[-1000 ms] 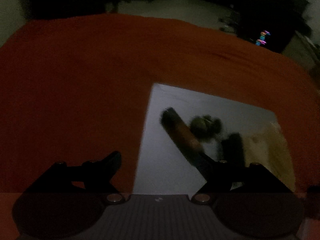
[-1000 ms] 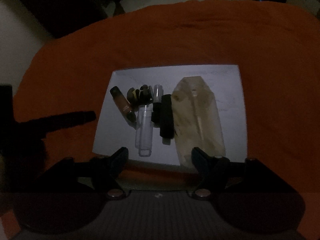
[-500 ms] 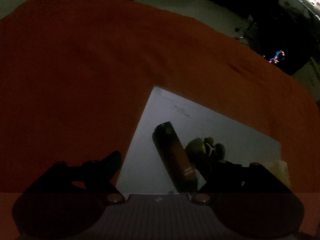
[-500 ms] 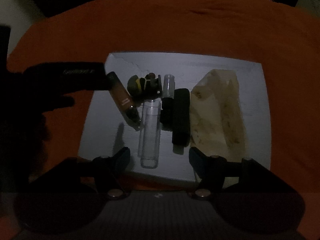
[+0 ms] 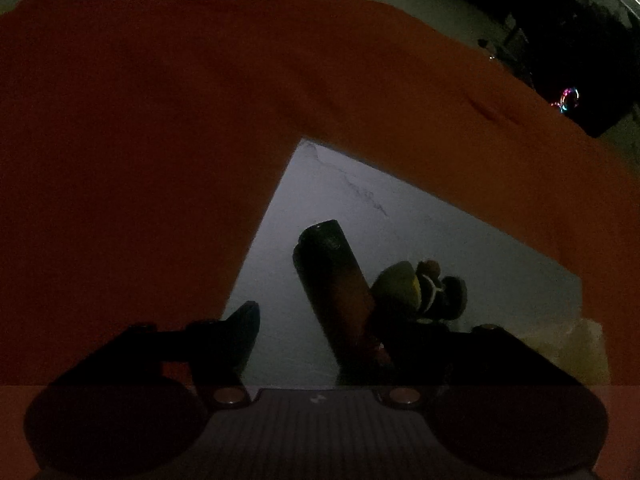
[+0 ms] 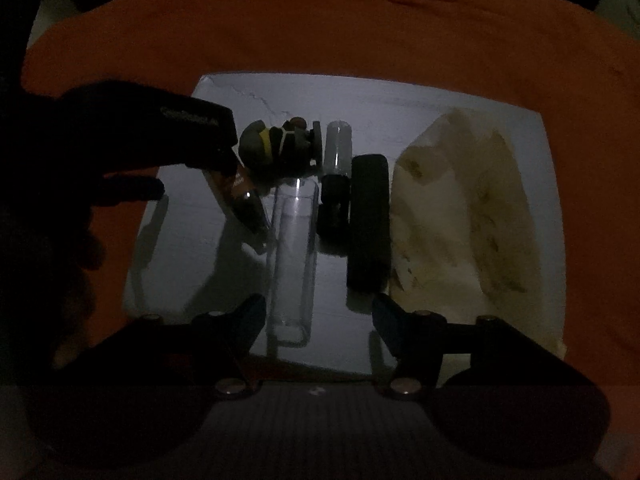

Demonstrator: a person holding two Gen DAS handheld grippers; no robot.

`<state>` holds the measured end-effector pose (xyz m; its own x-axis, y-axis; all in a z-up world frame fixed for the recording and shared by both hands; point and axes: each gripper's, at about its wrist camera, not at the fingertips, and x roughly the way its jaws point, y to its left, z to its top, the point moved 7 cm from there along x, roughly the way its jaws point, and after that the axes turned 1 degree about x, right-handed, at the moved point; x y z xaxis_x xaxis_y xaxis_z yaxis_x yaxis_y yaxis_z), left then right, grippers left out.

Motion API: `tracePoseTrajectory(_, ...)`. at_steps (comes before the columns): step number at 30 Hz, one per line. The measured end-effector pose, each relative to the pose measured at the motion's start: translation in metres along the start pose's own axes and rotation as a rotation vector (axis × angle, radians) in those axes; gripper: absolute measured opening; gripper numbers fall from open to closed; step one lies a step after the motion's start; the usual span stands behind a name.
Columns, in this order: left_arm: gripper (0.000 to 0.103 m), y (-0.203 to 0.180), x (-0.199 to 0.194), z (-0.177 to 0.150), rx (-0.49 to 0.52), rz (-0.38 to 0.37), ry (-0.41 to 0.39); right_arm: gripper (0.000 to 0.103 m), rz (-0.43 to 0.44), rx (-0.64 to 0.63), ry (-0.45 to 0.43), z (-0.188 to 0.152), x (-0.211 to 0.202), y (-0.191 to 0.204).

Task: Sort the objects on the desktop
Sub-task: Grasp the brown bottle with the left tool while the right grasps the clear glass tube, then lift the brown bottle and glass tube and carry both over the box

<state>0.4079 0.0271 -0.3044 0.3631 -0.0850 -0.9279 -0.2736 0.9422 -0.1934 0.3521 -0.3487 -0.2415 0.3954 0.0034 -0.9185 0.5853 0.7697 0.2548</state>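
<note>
Dim light over 1 orange cloth (image 6: 360, 32) with 1 white sheet (image 6: 400, 108) laid flat on it. On the sheet, counted from the right wrist view: 1 dark tube with brown middle (image 6: 244, 196), 1 small toy turtle with yellow patch (image 6: 276, 146), 1 long clear tube (image 6: 294, 256), 1 short clear tube (image 6: 339, 144), 1 black flat case (image 6: 369, 220), 1 small black piece (image 6: 333, 208) touching that case, and 1 pale crumpled bag (image 6: 464, 220) at the right side. Left gripper (image 5: 324, 320) spread wide around the dark tube (image 5: 336, 292), not pinching it; left finger (image 5: 240, 324) apart from the tube, right finger hidden in the dark beside the turtle (image 5: 416, 288). Right gripper (image 6: 320, 316) also spread wide, holding nothing, hanging above the near end of the long clear tube. Bare sheet along the far edge and at the near left corner; wide bare cloth all around the sheet. Bag reaching to the right edge of the sheet.
</note>
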Motion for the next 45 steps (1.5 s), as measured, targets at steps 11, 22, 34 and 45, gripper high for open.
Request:
tracePoseTrajectory(11, 0.06, -0.018, 0.009, -0.011, 0.127, -0.037, 0.049, 0.061, -0.027, 0.004, 0.03, 0.004, 0.012, 0.008)
tracePoseTrajectory(22, 0.025, -0.015, 0.001, -0.013, 0.193, 0.038, 0.048, 0.035, -0.046, -0.055, 0.029, -0.012, 0.005, -0.006)
tracePoseTrajectory(34, 0.021, -0.013, -0.007, -0.014, 0.309, 0.073, 0.078, 0.035, -0.006, -0.059, 0.04, -0.024, -0.022, -0.016)
tracePoseTrajectory(45, 0.021, -0.01, -0.026, -0.041, 0.496, 0.1, 0.127, 0.035, 0.014, -0.038, 0.044, -0.029, -0.019, -0.024)
